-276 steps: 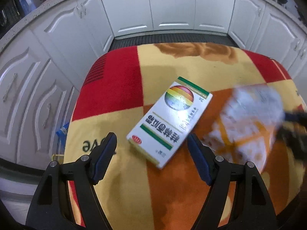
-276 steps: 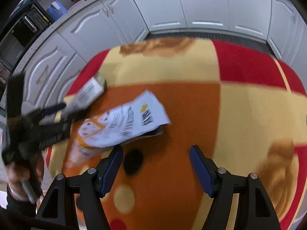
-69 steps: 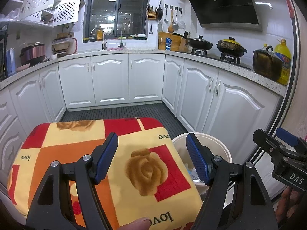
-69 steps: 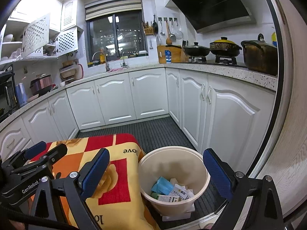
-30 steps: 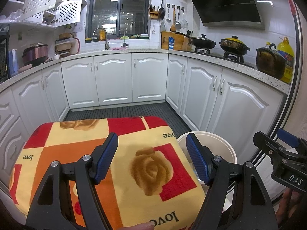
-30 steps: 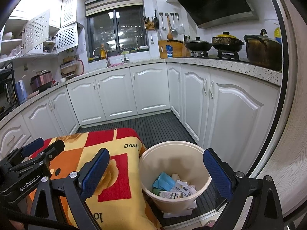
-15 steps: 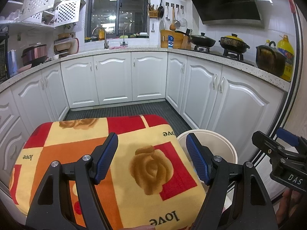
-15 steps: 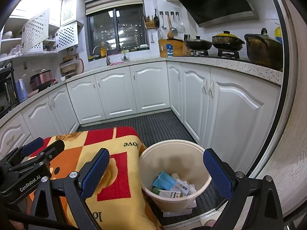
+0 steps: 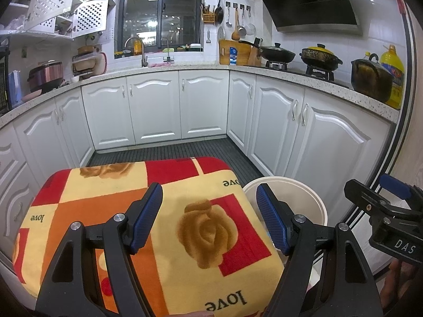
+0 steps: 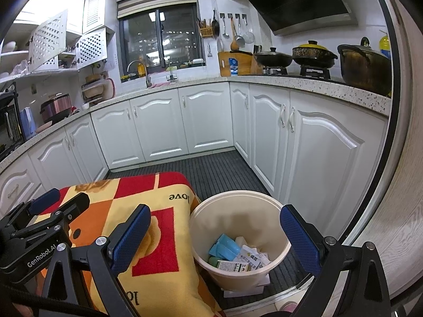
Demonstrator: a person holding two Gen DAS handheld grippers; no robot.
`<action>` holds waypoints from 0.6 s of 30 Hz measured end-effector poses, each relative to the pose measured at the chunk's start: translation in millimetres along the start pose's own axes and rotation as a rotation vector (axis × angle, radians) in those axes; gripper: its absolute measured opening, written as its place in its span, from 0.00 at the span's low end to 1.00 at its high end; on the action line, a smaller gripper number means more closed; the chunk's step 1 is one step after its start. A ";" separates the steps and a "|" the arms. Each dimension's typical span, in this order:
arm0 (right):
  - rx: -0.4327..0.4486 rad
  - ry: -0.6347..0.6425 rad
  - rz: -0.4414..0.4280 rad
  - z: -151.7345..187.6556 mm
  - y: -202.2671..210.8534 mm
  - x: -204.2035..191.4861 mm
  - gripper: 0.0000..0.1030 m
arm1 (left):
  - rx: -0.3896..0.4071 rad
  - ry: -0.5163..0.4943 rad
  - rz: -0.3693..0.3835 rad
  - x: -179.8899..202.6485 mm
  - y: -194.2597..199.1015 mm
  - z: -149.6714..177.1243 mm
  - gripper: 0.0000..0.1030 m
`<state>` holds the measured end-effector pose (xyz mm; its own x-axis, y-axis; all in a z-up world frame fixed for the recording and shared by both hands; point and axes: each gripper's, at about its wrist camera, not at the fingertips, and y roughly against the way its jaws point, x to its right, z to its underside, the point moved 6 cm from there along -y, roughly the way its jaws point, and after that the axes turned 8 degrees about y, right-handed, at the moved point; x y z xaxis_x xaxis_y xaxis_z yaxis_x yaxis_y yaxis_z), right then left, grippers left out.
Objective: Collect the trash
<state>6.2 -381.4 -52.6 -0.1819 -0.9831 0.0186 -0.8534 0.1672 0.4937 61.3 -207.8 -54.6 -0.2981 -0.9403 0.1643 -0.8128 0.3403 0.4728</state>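
A cream trash bin (image 10: 275, 237) stands on the floor at the right edge of a table with a red, orange and yellow blanket (image 10: 164, 240). Inside the bin lie blue packets (image 10: 224, 248) and white printed wrappers and a box (image 10: 246, 261). My right gripper (image 10: 215, 237) is open and empty, held above the bin. My left gripper (image 9: 210, 219) is open and empty above the blanket (image 9: 185, 227), with the bin's rim (image 9: 314, 200) to its right. The right gripper's body (image 9: 391, 222) shows at the right of the left wrist view.
White kitchen cabinets (image 10: 206, 121) run around the room under a speckled counter with pots (image 10: 314, 52) and a sink tap (image 10: 140, 68). A dark ribbed floor mat (image 10: 216, 171) lies beyond the table. A wooden wall panel (image 10: 396, 211) is at the far right.
Both grippers hold almost still over the last second. Since 9 seconds ago, the box and the wrapper that lay on the blanket are gone from it and trash lies in the bin.
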 end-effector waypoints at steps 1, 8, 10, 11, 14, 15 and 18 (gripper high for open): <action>-0.002 0.001 0.001 0.1 -0.3 -0.2 0.94 | -0.002 -0.002 0.000 1.4 -1.2 0.3 0.71; -0.010 0.006 0.002 -0.3 -2.5 0.4 0.94 | -0.008 -0.009 0.005 2.5 -4.1 2.3 0.71; -0.014 0.007 0.003 -0.7 -5.0 1.2 0.94 | -0.011 -0.008 0.005 3.0 -6.2 2.4 0.71; -0.016 0.008 0.003 -0.4 -6.2 1.3 0.94 | -0.014 -0.006 0.004 2.1 -7.3 2.9 0.71; -0.029 0.011 0.001 0.1 -11.7 0.4 0.94 | -0.016 -0.001 -0.003 -2.1 -10.5 4.7 0.71; -0.033 0.014 0.002 1.1 -13.7 -0.2 0.94 | -0.015 0.000 -0.006 -2.2 -11.4 5.3 0.71; -0.048 0.024 0.002 3.9 -19.7 -3.6 0.94 | -0.015 0.010 -0.017 -9.3 -16.5 7.0 0.71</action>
<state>21.8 -380.9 -65.8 -0.1712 -0.9844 0.0400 -0.8283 0.1658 0.5352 73.9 -204.6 -70.0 -0.2793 -0.9461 0.1643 -0.8103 0.3240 0.4884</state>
